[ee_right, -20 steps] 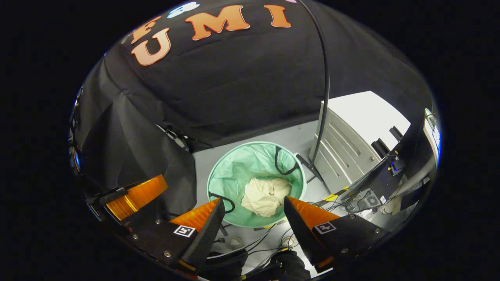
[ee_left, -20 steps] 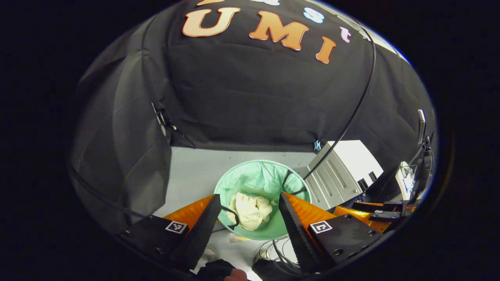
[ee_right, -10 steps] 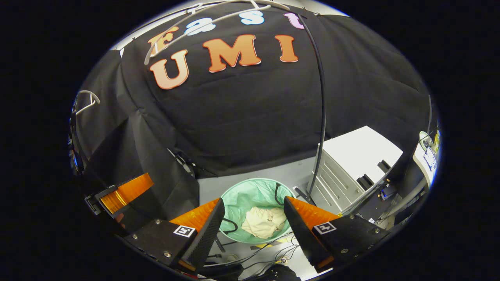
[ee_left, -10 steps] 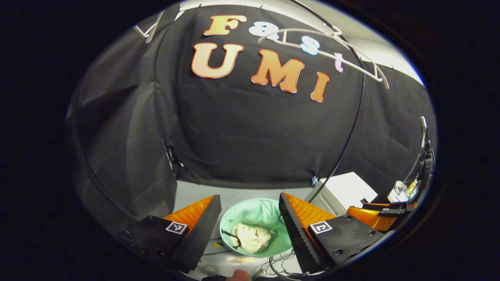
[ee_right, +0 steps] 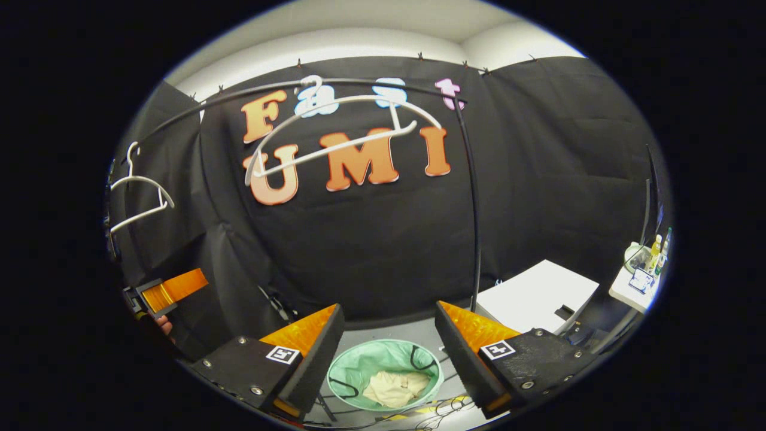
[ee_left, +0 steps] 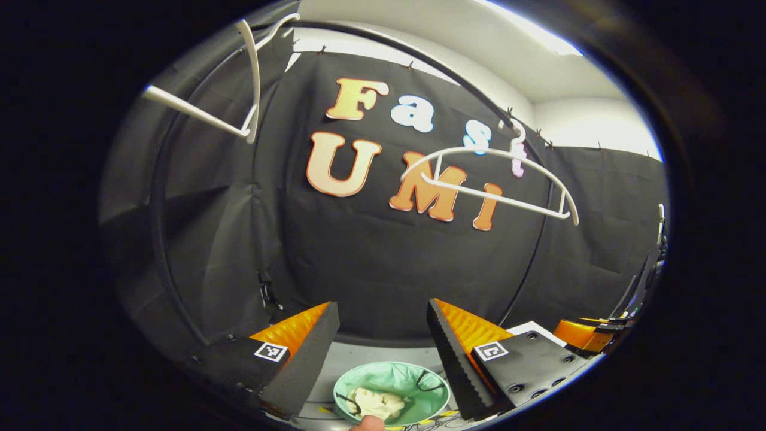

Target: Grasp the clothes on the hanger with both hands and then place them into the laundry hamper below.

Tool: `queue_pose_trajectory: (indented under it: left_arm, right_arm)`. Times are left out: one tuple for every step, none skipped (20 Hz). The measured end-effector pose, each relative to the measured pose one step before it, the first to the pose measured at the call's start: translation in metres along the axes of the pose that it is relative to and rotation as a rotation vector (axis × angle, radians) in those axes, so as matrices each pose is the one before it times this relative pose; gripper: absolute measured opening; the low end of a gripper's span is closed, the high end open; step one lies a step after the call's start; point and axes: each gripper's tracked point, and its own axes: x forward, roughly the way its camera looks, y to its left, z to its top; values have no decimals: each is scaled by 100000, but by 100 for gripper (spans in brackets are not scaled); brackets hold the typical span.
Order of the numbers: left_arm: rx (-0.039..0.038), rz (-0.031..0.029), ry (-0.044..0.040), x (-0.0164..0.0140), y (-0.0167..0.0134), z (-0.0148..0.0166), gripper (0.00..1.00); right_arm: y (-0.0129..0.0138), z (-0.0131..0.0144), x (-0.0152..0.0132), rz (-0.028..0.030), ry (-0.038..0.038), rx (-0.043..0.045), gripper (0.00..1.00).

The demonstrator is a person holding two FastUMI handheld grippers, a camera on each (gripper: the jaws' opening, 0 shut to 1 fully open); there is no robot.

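- Both cameras are tilting upward compared with a second ago: the laundry hamper (ee_left: 392, 400) is dropping from mid-frame toward 6 o'clock in each view, and a bare white hanger (ee_left: 488, 182) is coming into sight on the rail.
- Left gripper (ee_left: 383, 353): jaws are standing spread wide, nothing between them.
- Right gripper (ee_right: 389, 353): jaws are likewise standing apart and holding nothing.
- Clothes (ee_right: 396, 387): a cream garment is lying crumpled inside the hamper, on its green liner, at 6 o'clock in the right gripper view and showing again at 6 o'clock in the left gripper view.
- In the right gripper view the hanger is hanging empty at 12 o'clock; a second hanger (ee_right: 139, 194) is hanging at 9 o'clock, also empty.
- Judgement: the placing step is looking done.
- Handling judgement: the garment is looking light, soft and limp; it is likely bunching and sagging when lifted, not fragile. Two well-separated pinches on thick folds at the top of the heap are looking best, gathering enough cloth that it is not slipping free.
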Motion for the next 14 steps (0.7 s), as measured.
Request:
queue_pose_trajectory:
  left_arm:
    - [638,261,-2483,-167,79,1041,97]
    - [969,283,-2305,-34,112,1130,97]
    - [1110,689,-2011,-94,225,897,97]
    - [651,676,-1890,-276,181,916,97]
    - [-200,-55,-1396,-372,-37,774,97]
    - [-268,-531,-774,-312,-156,575,100]
    - [-69,-294,-582,-188,-137,469,94]
    - [287,-182,-699,-3,-69,369,94]
    - [389,-22,-1301,-236,-48,564,97]
    - [482,85,-1307,-235,21,602,100]
    - [442,-374,-1442,-256,-177,405,99]
    - [575,-365,-1061,-202,-292,283,98]
    - [681,-38,-718,-135,-112,380,97]
    - [576,-551,-370,-4,-143,162,97]
  right_arm:
    - [-227,1143,-584,68,-1986,807,94]
    - [39,1375,-536,546,-2170,998,94]
    - [-74,1293,-555,314,-2369,563,94]
    - [-160,1322,-347,-125,-2995,65,94]
    - [-358,1473,-510,-224,-2570,-850,94]
    - [-315,1212,-488,-430,-2220,-1063,94]
    - [-268,1095,-418,-1056,-1967,-674,94]
    - [-348,827,-147,-1149,-2008,-65,94]
    - [-219,737,26,-213,-1617,-197,94]
    - [-112,581,-69,-14,-994,-463,94]
    - [-152,552,-71,-332,-850,-329,94]
    - [56,415,-9,147,-979,-265,94]
    - [-26,241,-77,79,-750,-317,94]
    - [20,278,-16,93,-774,-221,94]
